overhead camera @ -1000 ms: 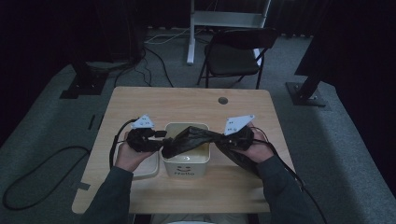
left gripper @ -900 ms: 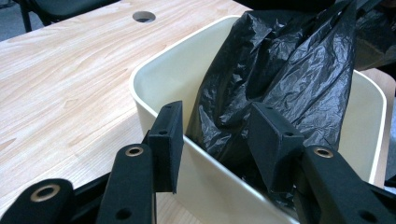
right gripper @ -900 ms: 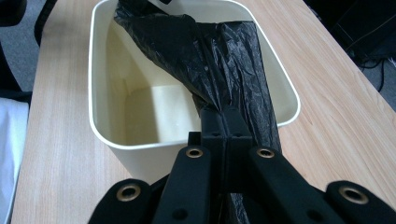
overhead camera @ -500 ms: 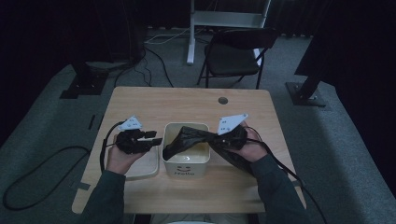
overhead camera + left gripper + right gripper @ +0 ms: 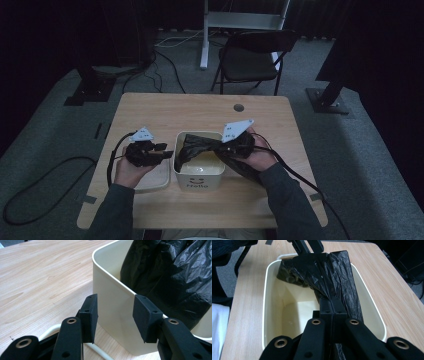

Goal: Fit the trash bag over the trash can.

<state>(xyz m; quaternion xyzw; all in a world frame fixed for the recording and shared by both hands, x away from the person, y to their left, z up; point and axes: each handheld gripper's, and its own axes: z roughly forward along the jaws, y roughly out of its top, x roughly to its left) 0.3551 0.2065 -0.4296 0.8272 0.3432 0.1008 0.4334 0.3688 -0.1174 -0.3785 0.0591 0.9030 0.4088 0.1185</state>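
Bin: a cream, rounded-rectangular bin (image 5: 199,172) stands on the wooden tabletop (image 5: 165,107), near the person's edge, between the two hands.
Bag: a crumpled black plastic bag (image 5: 322,270) lies partly inside the bin; one bunched part hangs against the far inner wall, and a twisted strand runs back over the rim toward the right gripper.
Right gripper: the right gripper (image 5: 332,302) has its jaws pressed together, pinching the twisted strand of the bag just above the bin's near rim.
Left gripper: the left gripper (image 5: 116,315) is spread, its two black pads standing either side of the bin's wall near a corner, one outside and one over the rim; whether either pad touches the wall is hard to tell, and it holds nothing.
Left hand: in the high view the left hand (image 5: 131,170) sits just left of the bin, over a pale flat thing, possibly a lid (image 5: 157,180), lying on the tabletop beside the bin.
Surroundings: a dark folding chair (image 5: 252,60) stands beyond the tabletop's far edge.
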